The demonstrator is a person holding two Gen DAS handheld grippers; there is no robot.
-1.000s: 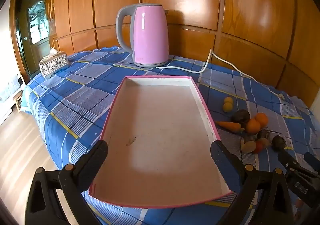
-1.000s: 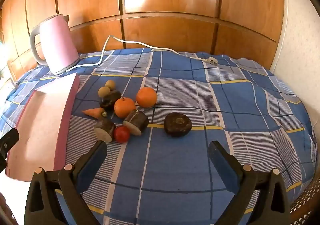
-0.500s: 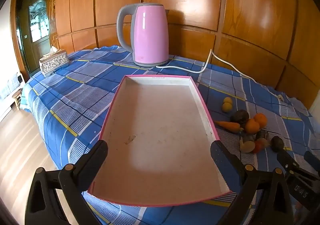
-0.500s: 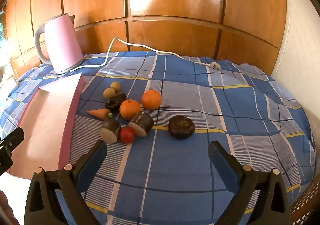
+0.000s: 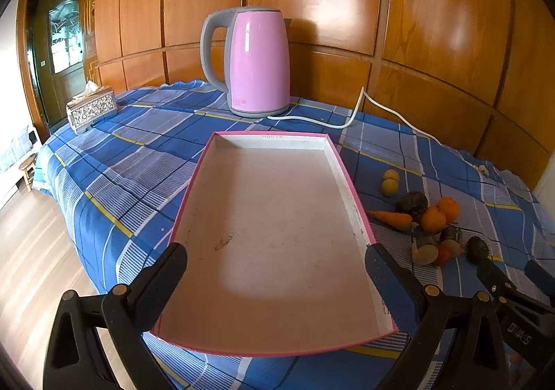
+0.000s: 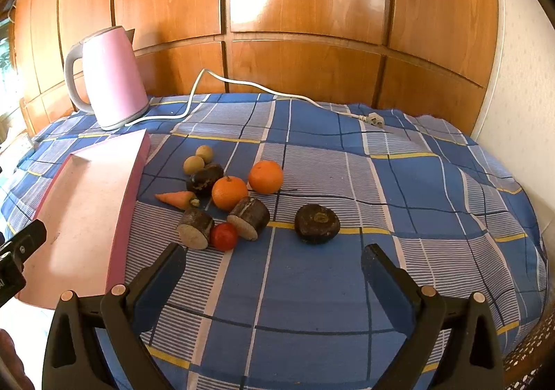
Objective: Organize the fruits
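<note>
Nothing sorted yet. Left gripper (image 5: 275,261) spread wide, holding nothing, over the bare pink tray (image 5: 341,161). Right gripper (image 6: 272,260) wide too, touching nothing. Just past it, fruits (image 6: 229,192) bunched on the worktop (image 6: 416,189) beside the tray, all left to move.

A shallow pink-rimmed tray (image 5: 277,137) lies flat with nothing in it. Just right of it the fruits are clustered: two oranges (image 6: 230,192) touching, a carrot (image 6: 175,199) pointing toward the tray, two small yellowish round fruits (image 6: 193,164), a red tomato (image 6: 224,236) between two cut brown pieces (image 6: 195,228), and a dark round fruit (image 6: 317,224) apart.
</note>
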